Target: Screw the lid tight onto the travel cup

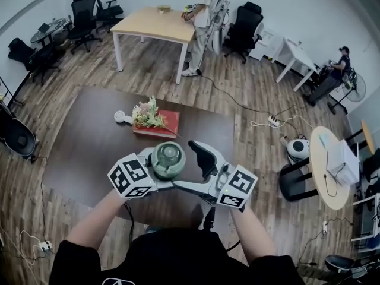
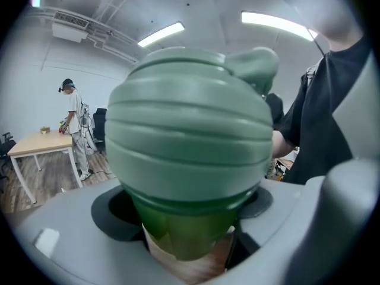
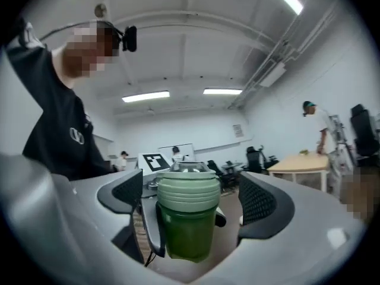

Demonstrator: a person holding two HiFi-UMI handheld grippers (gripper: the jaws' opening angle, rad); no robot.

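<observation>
A green travel cup (image 1: 168,161) with its ribbed green lid (image 2: 190,141) on top is held above the dark table, seen from above in the head view. My left gripper (image 1: 161,171) is shut on the cup's body (image 2: 181,233), just under the lid. My right gripper (image 1: 193,172) stands open at the cup's right side. In the right gripper view the lid (image 3: 187,193) sits between the two black pads (image 3: 261,203), with a gap on each side. The cup's base is hidden by the jaws.
On the dark brown table (image 1: 83,147) a red book (image 1: 166,123) with a bunch of flowers (image 1: 147,115) lies beyond the cup, with a small white object (image 1: 122,117) to its left. Office chairs, a wooden table (image 1: 155,24) and people stand farther off.
</observation>
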